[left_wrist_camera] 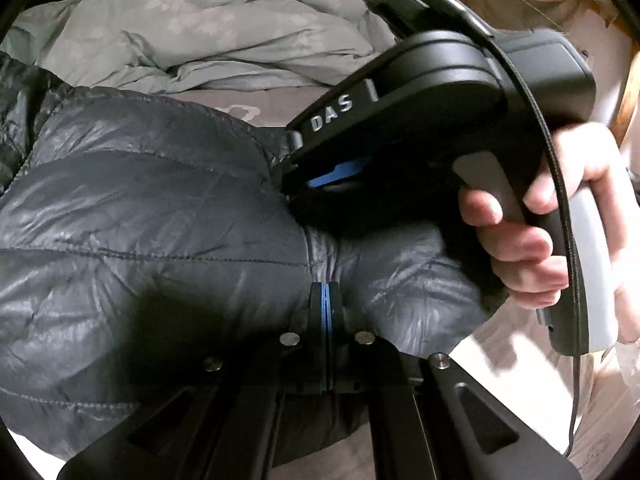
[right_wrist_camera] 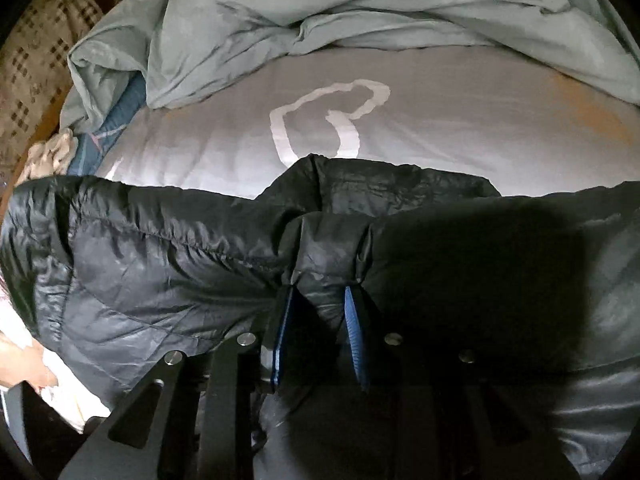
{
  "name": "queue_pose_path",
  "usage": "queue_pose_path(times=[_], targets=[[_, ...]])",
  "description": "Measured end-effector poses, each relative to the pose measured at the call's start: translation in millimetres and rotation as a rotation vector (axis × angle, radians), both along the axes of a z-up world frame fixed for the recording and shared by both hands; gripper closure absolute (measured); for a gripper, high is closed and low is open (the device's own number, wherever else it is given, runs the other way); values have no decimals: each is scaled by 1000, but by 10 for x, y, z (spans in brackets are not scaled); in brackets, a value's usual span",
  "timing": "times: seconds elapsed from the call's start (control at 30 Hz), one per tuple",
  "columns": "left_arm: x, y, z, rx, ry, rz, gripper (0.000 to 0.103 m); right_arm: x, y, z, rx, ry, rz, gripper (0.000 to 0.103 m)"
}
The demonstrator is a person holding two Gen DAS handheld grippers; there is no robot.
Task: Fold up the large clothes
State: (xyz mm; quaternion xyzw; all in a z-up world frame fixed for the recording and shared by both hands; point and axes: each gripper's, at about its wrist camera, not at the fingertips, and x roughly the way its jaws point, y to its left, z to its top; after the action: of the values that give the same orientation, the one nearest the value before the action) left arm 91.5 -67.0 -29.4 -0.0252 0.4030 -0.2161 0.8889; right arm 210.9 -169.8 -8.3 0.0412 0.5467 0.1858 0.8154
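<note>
A dark grey quilted puffer jacket lies across the bed and fills the lower half of the right wrist view. My left gripper is shut, its blue pads together, pinching a gathered crease of the jacket. Just beyond it my right gripper, held by a person's hand, points steeply down into the jacket. In its own view the right gripper has a puffy fold of the jacket squeezed between its blue-padded fingers. The jacket's far edge lies bunched on the sheet.
A grey sheet with a white heart outline spreads beyond the jacket. A crumpled grey-green duvet is heaped at the far side. Checked fabric lies off the bed's left edge.
</note>
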Motion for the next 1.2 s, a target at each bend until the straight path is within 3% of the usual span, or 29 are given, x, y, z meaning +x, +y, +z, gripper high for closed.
queue_pose_path(times=[0.07, 0.2, 0.33, 0.5, 0.57, 0.7, 0.73, 0.8, 0.87, 1.03, 1.2], targets=[[-36, -7, 6, 2, -6, 0, 102, 19, 47, 69, -38, 9, 2, 76], [-102, -23, 24, 9, -17, 0, 102, 17, 11, 296, 29, -51, -33, 76], [-98, -23, 17, 8, -7, -2, 102, 131, 38, -15, -6, 22, -48, 78], [-99, -9, 33, 6, -13, -5, 102, 153, 46, 92, -20, 37, -52, 77], [-81, -7, 28, 4, -15, -5, 102, 30, -114, 249, 18, -3, -71, 77], [-89, -30, 30, 21, -25, -3, 102, -465, -445, 641, 35, -168, -93, 77], [-92, -32, 31, 23, -26, -2, 102, -643, -568, 717, 30, -207, -106, 72], [-97, -37, 30, 25, -29, -1, 102, -1001, -865, 820, 32, -246, -144, 53], [-96, -36, 27, 23, -29, -1, 102, -1358, -1220, 936, 95, -280, -210, 20], [-86, -44, 23, 24, -30, 0, 102, -1995, -1960, 958, 244, -323, -410, 16], [-89, -44, 21, 26, -32, 0, 102, -2079, -2418, 629, 222, -224, -642, 16]])
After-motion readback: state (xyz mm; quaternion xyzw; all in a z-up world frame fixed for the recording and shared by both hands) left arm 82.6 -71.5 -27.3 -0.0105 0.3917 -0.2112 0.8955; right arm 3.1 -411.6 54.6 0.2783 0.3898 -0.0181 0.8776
